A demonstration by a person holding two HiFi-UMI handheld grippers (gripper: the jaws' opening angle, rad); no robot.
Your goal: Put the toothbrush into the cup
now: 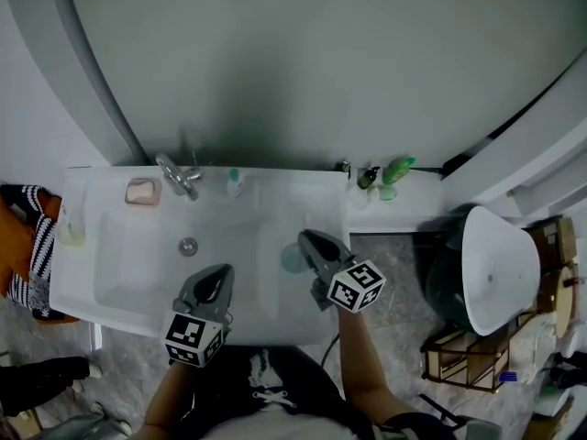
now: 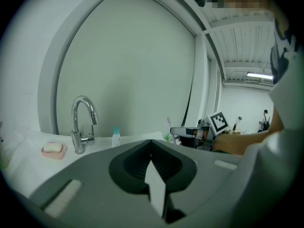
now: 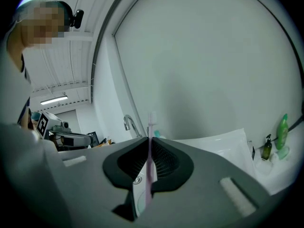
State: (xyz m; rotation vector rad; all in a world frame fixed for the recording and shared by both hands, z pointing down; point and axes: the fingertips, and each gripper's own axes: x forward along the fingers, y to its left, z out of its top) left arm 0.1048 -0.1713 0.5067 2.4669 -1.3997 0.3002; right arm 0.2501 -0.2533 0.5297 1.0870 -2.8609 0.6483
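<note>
A lilac toothbrush (image 3: 150, 156) stands upright between the jaws of my right gripper (image 3: 149, 139), which is shut on its handle, with the bristles above the fingertips. In the head view, this gripper (image 1: 305, 240) hovers over the right part of the white sink counter (image 1: 110, 273). A pale translucent cup (image 1: 292, 258) sits on the counter right beneath the gripper's tip. My left gripper (image 1: 220, 271) hangs over the basin's front edge. Its jaws (image 2: 152, 141) are shut with nothing between them.
A chrome faucet (image 1: 179, 177), a pink soap dish (image 1: 142, 192) and a small bottle (image 1: 234, 183) line the back of the sink. Green and dark bottles (image 1: 385, 172) stand on the ledge at the right. A white bin (image 1: 500, 269) and a wooden rack (image 1: 459, 356) stand on the floor beyond.
</note>
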